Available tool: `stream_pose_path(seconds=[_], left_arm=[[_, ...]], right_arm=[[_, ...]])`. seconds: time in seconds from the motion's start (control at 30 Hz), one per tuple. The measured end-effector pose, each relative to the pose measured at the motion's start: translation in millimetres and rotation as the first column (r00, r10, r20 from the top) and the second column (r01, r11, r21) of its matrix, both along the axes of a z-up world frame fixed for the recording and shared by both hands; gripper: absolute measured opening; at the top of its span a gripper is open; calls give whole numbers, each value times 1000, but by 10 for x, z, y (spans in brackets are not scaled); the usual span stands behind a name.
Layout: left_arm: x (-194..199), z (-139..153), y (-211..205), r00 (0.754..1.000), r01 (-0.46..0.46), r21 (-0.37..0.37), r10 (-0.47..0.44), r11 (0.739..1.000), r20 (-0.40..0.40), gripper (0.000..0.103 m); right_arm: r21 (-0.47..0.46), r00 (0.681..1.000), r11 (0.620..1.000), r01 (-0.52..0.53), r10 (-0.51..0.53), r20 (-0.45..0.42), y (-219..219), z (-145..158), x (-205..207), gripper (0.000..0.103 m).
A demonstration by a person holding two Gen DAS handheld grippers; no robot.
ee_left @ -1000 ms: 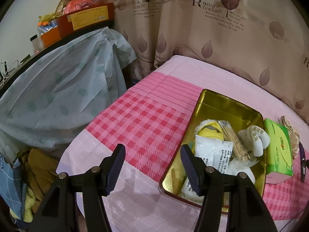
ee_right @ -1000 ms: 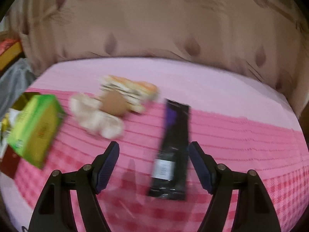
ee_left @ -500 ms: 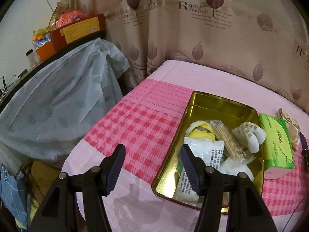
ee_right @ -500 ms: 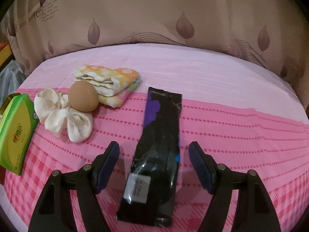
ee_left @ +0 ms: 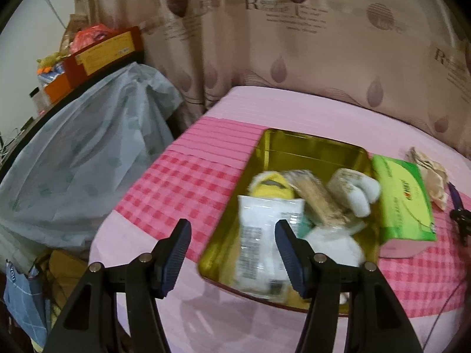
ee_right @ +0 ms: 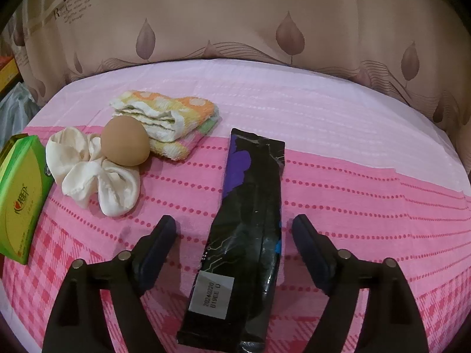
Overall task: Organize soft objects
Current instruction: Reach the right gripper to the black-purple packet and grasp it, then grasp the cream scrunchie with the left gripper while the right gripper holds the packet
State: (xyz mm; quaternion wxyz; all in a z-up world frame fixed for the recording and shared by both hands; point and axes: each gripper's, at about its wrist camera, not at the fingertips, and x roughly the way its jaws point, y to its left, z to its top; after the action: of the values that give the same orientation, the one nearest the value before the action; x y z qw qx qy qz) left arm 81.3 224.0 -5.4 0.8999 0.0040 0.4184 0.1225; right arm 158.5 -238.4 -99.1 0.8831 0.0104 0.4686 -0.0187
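In the left wrist view a gold tin on the pink cloth holds a yellow plush, a white packet, a stick bundle and a white plush. My left gripper is open and empty above the tin's near-left corner. In the right wrist view a black pouch lies lengthwise between the fingers of my open, empty right gripper. A brown ball, a white scrunchie and a folded orange towel lie to the far left.
A green tissue pack lies right of the tin and also shows in the right wrist view. A curtain hangs behind the bed. A covered shelf with boxes stands left of the bed.
The left gripper has moved right and closer over the tin. The right gripper has swung right and lowered, so the black pouch now lies between its fingers.
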Motion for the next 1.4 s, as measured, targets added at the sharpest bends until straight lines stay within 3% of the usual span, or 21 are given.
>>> stream_pose_path(seconds=[0.27,0.33,0.4,0.47,0.57,1.03,1.17,1.4], left_arm=[[141,43,-473,995,101,0,-101,995,-5,61],[198,76,-613,991,135,-4,-135,991,-1,61],[246,88,-743,986,166,-13,-166,986,5,61],[295,82,-887,980,199,-20,-199,980,2,61],[375,51,-1155,965,260,-21,-261,965,-13,61],[701,-105,-2399,876,463,-169,-478,870,-62,61],[837,-182,-2610,868,463,-224,-490,858,-82,61],[1166,-378,-2809,870,430,-278,-476,859,-127,61]], right_arm=[[-2,1000,1000,11,-11,-5,8,-4,33,86],[1,1000,1000,14,-14,0,-11,8,19,80],[8,1000,1000,24,-24,17,-29,31,12,58],[19,999,999,32,-32,29,-62,51,-14,46],[28,999,999,33,-34,32,-100,57,-34,43],[11,999,1000,23,-24,27,-193,98,-387,39],[4,999,999,36,-36,26,-301,102,-537,39],[17,998,998,53,-53,32,-500,98,-716,40]])
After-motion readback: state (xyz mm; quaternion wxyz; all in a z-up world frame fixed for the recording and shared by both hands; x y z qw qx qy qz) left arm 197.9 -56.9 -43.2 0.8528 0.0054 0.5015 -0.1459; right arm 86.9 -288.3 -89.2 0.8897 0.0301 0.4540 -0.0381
